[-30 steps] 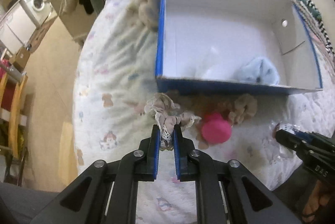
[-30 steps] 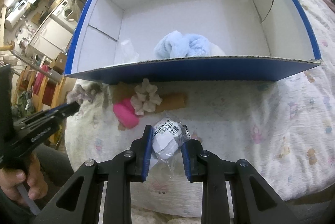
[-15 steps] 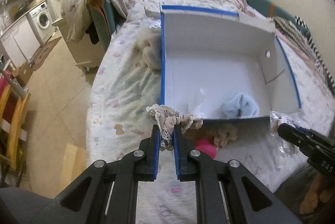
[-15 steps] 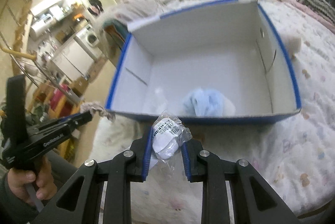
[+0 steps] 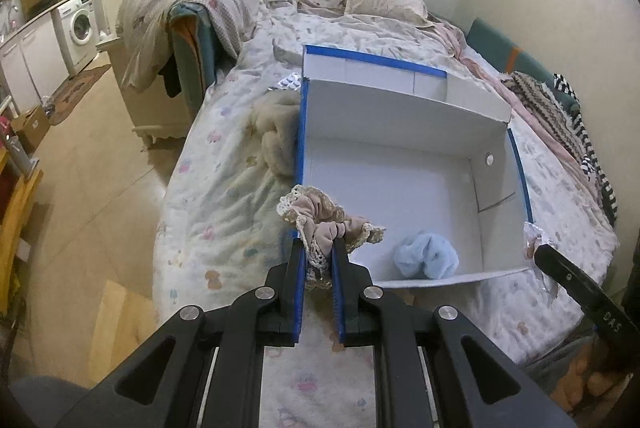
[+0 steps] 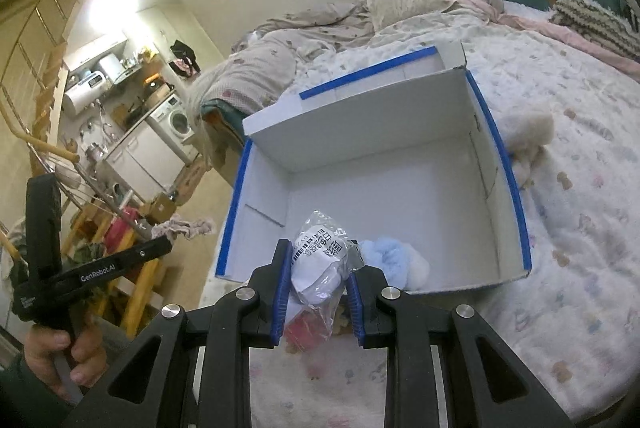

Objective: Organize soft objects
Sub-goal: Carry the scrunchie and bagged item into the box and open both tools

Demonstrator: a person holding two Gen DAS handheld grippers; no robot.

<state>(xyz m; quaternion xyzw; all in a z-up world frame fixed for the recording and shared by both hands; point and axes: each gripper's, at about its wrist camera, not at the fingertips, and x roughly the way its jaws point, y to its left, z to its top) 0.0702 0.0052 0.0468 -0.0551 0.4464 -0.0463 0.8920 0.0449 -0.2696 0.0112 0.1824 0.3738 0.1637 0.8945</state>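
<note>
Left gripper (image 5: 318,260) is clamped tight on a beige lace-trimmed scrunchie (image 5: 326,218), pads nearly together, fabric bunched up above the tips at 12 o'clock. It hangs right at the near-left corner of the blue-edged cardboard box (image 5: 400,116), approx over the rim, not clearly inside yet.

Right gripper (image 6: 318,282) is at a mid-width hold on a plastic-bagged white soft item (image 6: 320,260), barcode label facing up, loose bag film trailing down btwn the fingers. In the right wrist view it sits over the box's near wall, w/ the box interior opening toward 12.

Inside the box: a pale blue fluffy scrunchie (image 5: 426,256) against the near wall, at 3 o'clock from the left claw and 2 o'clock from the right one. Rest of the floor looks bare.

To do this well, I'd say: carry both loads further toward 12, well past the near wall, before letting go. A release at the rim risks the scrunchie snagging or tipping back onto the quilted bedspread (image 5: 224,188). Drop low, since the bag is light and slippery. Aim for bare floor, not on top of the blue one. Keep the two claws apart; they converge on the same corner. A fluffy cream plush (image 5: 276,136) lies outside the left wall, prob. next in line.
</note>
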